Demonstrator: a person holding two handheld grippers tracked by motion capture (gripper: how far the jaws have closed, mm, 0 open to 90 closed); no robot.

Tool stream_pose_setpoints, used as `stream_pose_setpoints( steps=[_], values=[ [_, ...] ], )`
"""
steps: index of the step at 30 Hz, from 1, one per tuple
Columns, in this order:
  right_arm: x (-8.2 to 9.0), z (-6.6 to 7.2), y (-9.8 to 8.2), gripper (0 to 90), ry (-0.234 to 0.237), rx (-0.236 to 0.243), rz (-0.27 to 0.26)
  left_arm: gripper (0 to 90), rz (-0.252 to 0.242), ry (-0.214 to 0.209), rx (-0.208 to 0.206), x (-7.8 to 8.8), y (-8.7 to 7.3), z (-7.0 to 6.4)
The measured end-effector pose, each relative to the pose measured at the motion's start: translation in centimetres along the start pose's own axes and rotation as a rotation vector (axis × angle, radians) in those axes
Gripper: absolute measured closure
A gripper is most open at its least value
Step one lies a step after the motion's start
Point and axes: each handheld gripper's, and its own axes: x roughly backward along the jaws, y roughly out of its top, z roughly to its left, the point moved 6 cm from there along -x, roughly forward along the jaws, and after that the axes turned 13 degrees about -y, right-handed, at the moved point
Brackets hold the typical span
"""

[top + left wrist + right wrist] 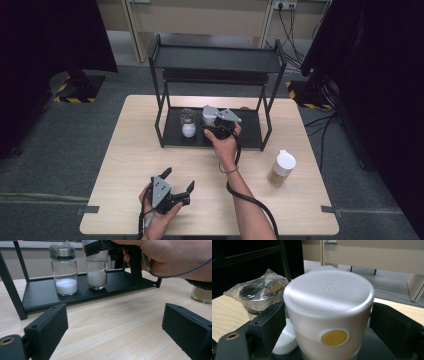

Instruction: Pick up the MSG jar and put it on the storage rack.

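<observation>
While the right gripper point(216, 121) sits over the white-capped jar point(209, 116) on the bottom shelf of the black rack point(250, 134), the high view has the left gripper point(176, 181) parked low on the table point(130, 150), jaws spread wide with nothing in them. A second jar with a plastic-wrapped lid point(188, 123) stands just left of the capped one, and a third jar with a white cap point(281, 168) is off on the table to the right, well apart from the rack.

From the left gripper view, both black jaws stand far apart over bare wood. Behind them the rack shelf point(40, 293) carries the wrapped jar point(64, 271) with white powder and the capped jar point(97, 271) with greyish grains, side by side but not touching. The person's right hand point(170, 257) holds its gripper down on that jar's top.

Over in the right gripper view, the white cap point(329, 305) with a yellow dot fills the gap between the jaws. There's a visible sliver of space on each side, so the pads aren't squeezing it: loose around the cap, not clamped. The wrapped lid point(260, 293) is just behind on the left.
</observation>
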Motion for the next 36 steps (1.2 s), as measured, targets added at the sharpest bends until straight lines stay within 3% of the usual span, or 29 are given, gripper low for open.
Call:
stream_pose_setpoints(
  steps=[7,36],
  values=[
    [0.5,-0.3,-0.1,8.1,0.011,-0.022,0.007,5.9,-0.002,0.0,-0.002,0.0,0.0,0.0],
    [2.9,-0.4,-0.5,5.8,0.043,0.003,-0.011,5.9,0.0,0.002,-0.001,0.0,0.0,0.0]
  ],
)
